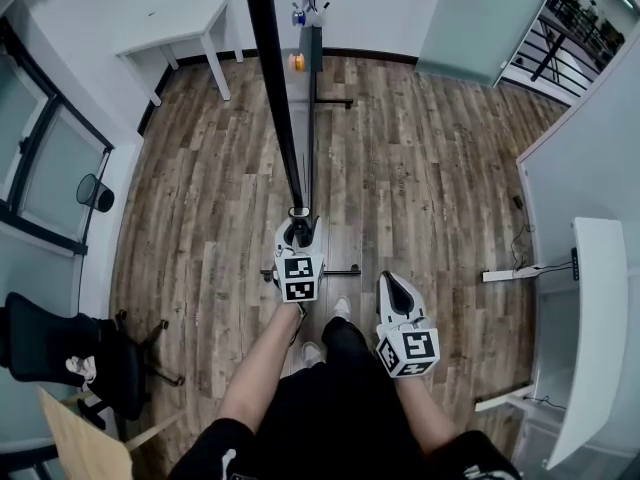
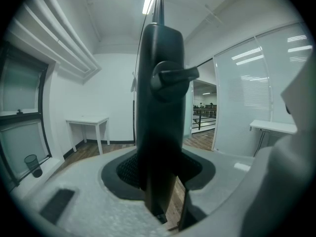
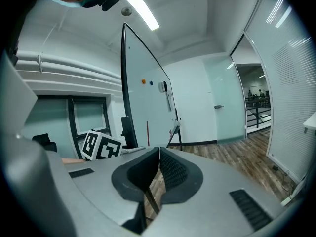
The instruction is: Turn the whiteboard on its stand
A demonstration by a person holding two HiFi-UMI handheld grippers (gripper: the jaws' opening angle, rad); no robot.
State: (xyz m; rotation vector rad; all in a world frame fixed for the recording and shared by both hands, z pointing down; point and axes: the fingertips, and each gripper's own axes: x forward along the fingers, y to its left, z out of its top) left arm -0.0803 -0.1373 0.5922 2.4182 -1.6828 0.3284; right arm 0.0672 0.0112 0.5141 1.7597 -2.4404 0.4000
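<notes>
The whiteboard (image 1: 275,88) shows edge-on in the head view as a long black bar running away from me; in the right gripper view its white face (image 3: 145,107) stands tilted on the stand. My left gripper (image 1: 298,230) is shut on the stand's black upright (image 2: 160,107) just below a locking lever (image 2: 175,75), and the pads (image 2: 129,169) press the post. My right gripper (image 1: 397,283) hangs to the right of the stand above my shoes. Its jaws (image 3: 158,167) are shut with nothing in them.
The stand's foot bar (image 1: 338,269) lies on the wood floor by my feet. A white table (image 1: 175,33) stands at the back left, with a black wastebasket (image 1: 95,193) and an office chair (image 1: 60,348) on the left. A white desk (image 1: 590,338) is on the right, and a glass door (image 1: 480,18) at the back.
</notes>
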